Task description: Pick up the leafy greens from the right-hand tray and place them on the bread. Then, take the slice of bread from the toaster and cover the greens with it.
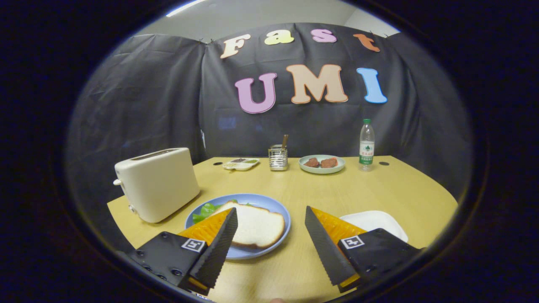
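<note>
A slice of bread point(256, 227) lies on a blue plate point(276, 207), with leafy greens point(205, 210) poking out from under its left side. The cream toaster point(158, 182) stands to the left of the plate, its slot on top. A white tray point(372, 221) sits to the right, partly behind the right finger. My gripper point(271, 209) is open and holds nothing; its left finger overlaps the near left edge of the bread in view, and bare table lies between the fingers.
At the back of the wooden table point(294, 185) stand a metal holder with a utensil point(278, 156), a green plate with two brown pieces point(321, 163), a water bottle point(366, 145) and a small white dish point(241, 163).
</note>
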Tool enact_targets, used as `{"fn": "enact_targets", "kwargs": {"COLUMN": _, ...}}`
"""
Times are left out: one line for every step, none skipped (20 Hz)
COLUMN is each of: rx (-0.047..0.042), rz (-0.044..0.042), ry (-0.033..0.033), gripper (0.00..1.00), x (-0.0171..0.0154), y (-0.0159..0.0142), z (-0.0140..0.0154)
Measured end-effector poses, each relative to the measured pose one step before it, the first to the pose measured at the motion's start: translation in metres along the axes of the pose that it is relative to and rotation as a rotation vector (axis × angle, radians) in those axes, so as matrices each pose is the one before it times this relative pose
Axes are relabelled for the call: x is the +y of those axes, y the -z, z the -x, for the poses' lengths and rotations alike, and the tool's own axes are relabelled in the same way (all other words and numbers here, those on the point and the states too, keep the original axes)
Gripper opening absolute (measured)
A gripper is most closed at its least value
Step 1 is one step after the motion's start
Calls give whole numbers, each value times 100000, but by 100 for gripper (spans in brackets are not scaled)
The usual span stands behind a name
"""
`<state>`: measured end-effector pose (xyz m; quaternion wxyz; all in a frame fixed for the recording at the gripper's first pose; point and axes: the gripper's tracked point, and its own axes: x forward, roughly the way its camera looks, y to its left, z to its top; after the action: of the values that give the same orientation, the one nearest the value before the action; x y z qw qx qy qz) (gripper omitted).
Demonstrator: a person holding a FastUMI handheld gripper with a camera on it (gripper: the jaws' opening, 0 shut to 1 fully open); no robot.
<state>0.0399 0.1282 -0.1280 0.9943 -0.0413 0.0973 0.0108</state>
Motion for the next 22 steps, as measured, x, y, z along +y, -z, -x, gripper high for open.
{"fn": "enact_targets", "kwargs": {"rx": -1629, "rz": 1131, "ry": 1055, "gripper": 100, "x": -694, "y": -967, "z": 130}}
{"fn": "enact_targets", "kwargs": {"rx": -1927, "rz": 1592, "ry": 954, "gripper": 100, "x": -502, "y": -1036, "z": 98}}
{"fn": "enact_targets", "kwargs": {"rx": -2037, "rz": 1706, "ry": 916, "gripper": 100, "x": -627, "y": -1211, "z": 159}}
{"fn": "enact_targets", "kwargs": {"rx": -2032, "rz": 1692, "ry": 641, "gripper": 100, "x": -499, "y": -1159, "z": 117}}
{"fn": "enact_targets", "kwargs": {"rx": -2096, "rz": 1467, "ry": 699, "gripper": 100, "x": -500, "y": -1325, "z": 59}}
{"fn": "enact_targets", "kwargs": {"rx": -2139, "rz": 986, "ry": 489, "gripper": 100, "x": -530, "y": -1199, "z": -59}}
{"fn": "enact_targets", "kwargs": {"rx": -1876, "rz": 259, "ry": 377, "gripper": 100, "x": -397, "y": -1192, "z": -55}}
{"fn": "enact_targets", "kwargs": {"rx": -1639, "rz": -89, "ry": 75, "gripper": 100, "x": -417, "y": -848, "z": -76}}
{"fn": "enact_targets", "kwargs": {"rx": -1672, "rz": -198, "ry": 286, "gripper": 100, "x": -408, "y": -899, "z": -66}}
{"fn": "enact_targets", "kwargs": {"rx": -1618, "rz": 265, "ry": 575, "gripper": 100, "x": -549, "y": -926, "z": -108}}
{"fn": "enact_targets", "kwargs": {"rx": -1754, "rz": 584, "ry": 646, "gripper": 100, "x": -584, "y": -871, "z": -33}}
{"fn": "enact_targets", "kwargs": {"rx": -2093, "rz": 369, "ry": 430, "gripper": 100, "x": -425, "y": -852, "z": -191}}
{"fn": "enact_targets", "kwargs": {"rx": -2181, "rz": -162, "ry": 28, "gripper": 100, "x": -374, "y": -962, "z": -160}}
{"fn": "enact_targets", "kwargs": {"rx": -1934, "rz": -761, "ry": -806, "gripper": 100, "x": -54, "y": -851, "z": -68}}
{"fn": "enact_targets", "kwargs": {"rx": -828, "rz": -1155, "ry": -1233, "gripper": 100, "x": 81, "y": -445, "z": -83}}
{"fn": "enact_targets", "kwargs": {"rx": -764, "rz": -1204, "ry": -1272, "gripper": 100, "x": -66, "y": -5, "z": 31}}
{"fn": "enact_targets", "kwargs": {"rx": -1079, "rz": -1016, "ry": -1034, "gripper": 100, "x": 46, "y": -18, "z": 156}}
{"fn": "enact_targets", "kwargs": {"rx": -865, "rz": -766, "ry": -509, "gripper": 100, "x": -281, "y": 293, "z": 334}}
{"fn": "enact_targets", "kwargs": {"rx": -158, "rz": -384, "ry": -8, "gripper": 100, "x": -242, "y": 462, "z": 329}}
{"fn": "enact_targets", "kwargs": {"rx": 489, "rz": -376, "ry": 770, "gripper": 100, "x": -458, "y": 600, "z": 369}}
{"fn": "enact_targets", "kwargs": {"rx": 807, "rz": -493, "ry": 1001, "gripper": 100, "x": -449, "y": 484, "z": 343}}
{"fn": "enact_targets", "kwargs": {"rx": 548, "rz": -1060, "ry": 1368, "gripper": 100, "x": -535, "y": 446, "z": 170}}
